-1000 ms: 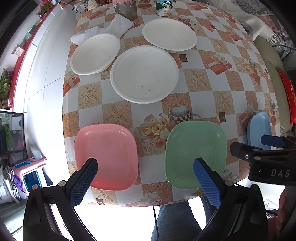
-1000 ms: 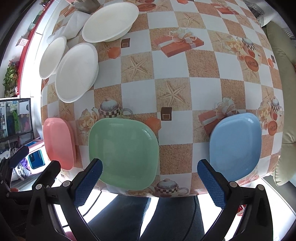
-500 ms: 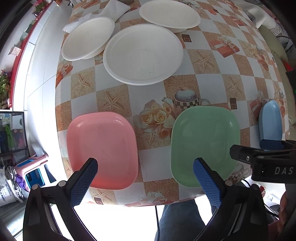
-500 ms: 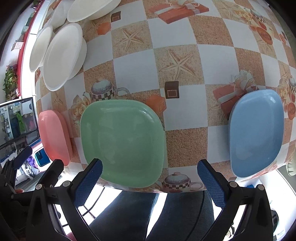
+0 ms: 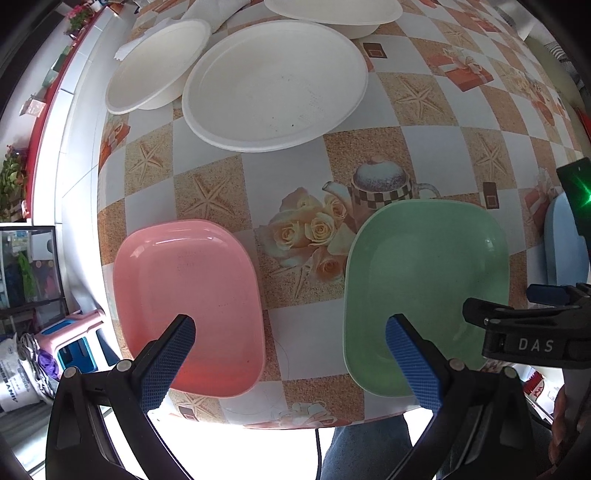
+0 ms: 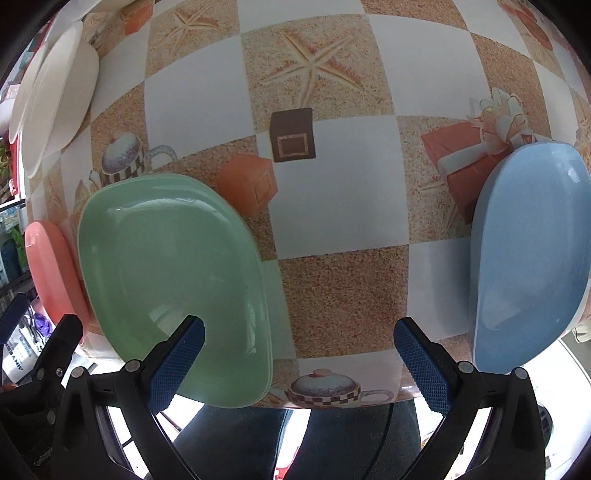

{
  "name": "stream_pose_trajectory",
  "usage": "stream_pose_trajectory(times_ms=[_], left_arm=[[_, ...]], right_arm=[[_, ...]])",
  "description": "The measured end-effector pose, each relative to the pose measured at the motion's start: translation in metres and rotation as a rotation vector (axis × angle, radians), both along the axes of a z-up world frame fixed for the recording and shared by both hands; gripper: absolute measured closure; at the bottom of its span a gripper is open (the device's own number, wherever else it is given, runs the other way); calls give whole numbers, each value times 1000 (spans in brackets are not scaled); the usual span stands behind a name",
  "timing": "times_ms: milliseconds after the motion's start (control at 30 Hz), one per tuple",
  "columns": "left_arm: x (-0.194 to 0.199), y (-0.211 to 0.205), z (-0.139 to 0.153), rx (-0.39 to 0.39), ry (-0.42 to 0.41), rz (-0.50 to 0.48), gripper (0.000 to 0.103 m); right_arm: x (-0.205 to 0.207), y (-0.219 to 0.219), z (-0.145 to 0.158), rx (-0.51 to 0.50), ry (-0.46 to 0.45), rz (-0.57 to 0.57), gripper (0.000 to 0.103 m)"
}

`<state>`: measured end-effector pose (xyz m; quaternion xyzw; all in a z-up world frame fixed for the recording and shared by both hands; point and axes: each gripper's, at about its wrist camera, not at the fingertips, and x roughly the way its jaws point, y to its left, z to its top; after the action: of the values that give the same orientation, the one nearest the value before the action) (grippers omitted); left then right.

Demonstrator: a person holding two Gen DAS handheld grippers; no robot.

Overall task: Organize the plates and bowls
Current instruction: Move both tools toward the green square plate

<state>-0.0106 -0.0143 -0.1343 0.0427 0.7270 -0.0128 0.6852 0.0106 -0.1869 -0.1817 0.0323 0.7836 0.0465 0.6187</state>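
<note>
A pink plate (image 5: 188,306), a green plate (image 5: 424,288) and a blue plate (image 6: 528,254) lie along the table's near edge. A large white plate (image 5: 273,81) and two white bowls (image 5: 159,62) sit further back. My left gripper (image 5: 291,358) is open and empty, low over the near edge, one finger over the pink plate, the other over the green. My right gripper (image 6: 299,358) is open and empty, its left finger over the green plate (image 6: 173,273), the blue plate to its right. The pink plate (image 6: 51,269) shows at the far left.
The table (image 6: 332,184) has a checked cloth with starfish and teapot prints. Its near edge is just below both grippers. A white napkin (image 5: 207,11) lies at the back. The right gripper (image 5: 532,328) shows at the left view's right side. A pink stool (image 5: 74,332) stands on the floor at left.
Both grippers have moved down and closer to the near edge of the table; the plates look larger. Both stay open and empty. No plate has moved.
</note>
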Motion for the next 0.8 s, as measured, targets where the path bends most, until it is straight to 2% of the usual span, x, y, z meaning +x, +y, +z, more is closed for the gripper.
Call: stream_pose_trajectory(times_ms=[200,600,633,800], left_arm=[[6,-9,-10,-17,5,1,0],[15,-26,-31,-62,28,-14,0],[16,-26,-33,-65,30,-7,0],[9,-25,-40,-89,67,45,0]], right_arm=[[-2,-6,-18,-82,-24,46,0],[-1,-43,-37,-118,-50,-22,0],[-6,-39,-30,-123,-45,-22,0],[-9,-14,-33,-141,-117,149,0]])
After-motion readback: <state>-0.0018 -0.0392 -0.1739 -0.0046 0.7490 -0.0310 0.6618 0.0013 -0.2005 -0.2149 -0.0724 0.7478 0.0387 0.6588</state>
